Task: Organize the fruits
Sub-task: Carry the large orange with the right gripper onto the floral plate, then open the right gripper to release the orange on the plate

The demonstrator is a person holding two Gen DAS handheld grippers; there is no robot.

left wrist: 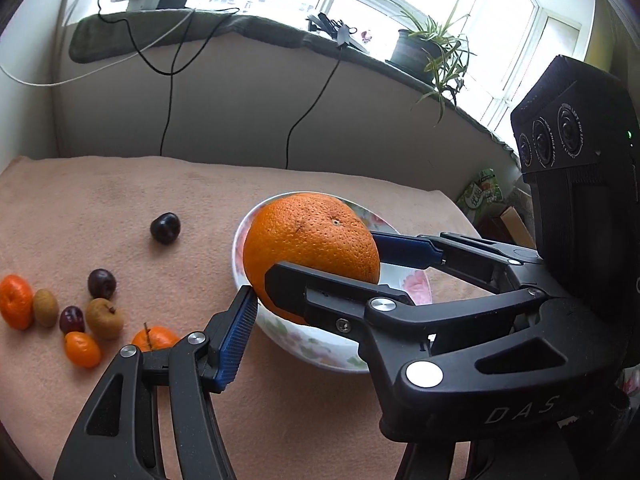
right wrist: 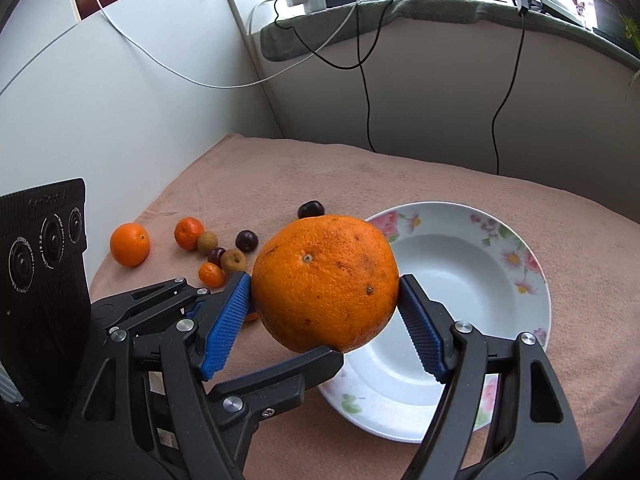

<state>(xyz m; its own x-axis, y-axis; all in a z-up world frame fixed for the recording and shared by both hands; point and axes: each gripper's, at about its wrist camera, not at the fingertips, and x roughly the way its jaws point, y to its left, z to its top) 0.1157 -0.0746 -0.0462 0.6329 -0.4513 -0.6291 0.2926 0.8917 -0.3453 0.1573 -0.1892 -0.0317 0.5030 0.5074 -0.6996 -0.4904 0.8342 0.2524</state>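
Note:
A big orange [left wrist: 308,236] [right wrist: 326,280] hangs over the near left rim of a white flowered bowl [left wrist: 320,346] [right wrist: 460,280]. My right gripper [right wrist: 324,300] is shut on it, one blue pad [right wrist: 224,320] on each side. My left gripper [left wrist: 316,304] comes in from the left. Its left pad [left wrist: 236,336] touches the orange's lower left edge. Its other finger [right wrist: 304,368] sits under the orange and is hidden in the left wrist view by the right gripper [left wrist: 326,258]. Nothing lies in the bowl.
Several small fruits lie on the pink towel [left wrist: 100,200] left of the bowl: mandarins [left wrist: 16,300] [right wrist: 189,233], dark cherries [left wrist: 165,227] [right wrist: 311,209], brown longans [left wrist: 104,318], a small orange [right wrist: 130,244]. Behind stand a wall, hanging cables [left wrist: 168,92] and a sill with a potted plant [left wrist: 424,48].

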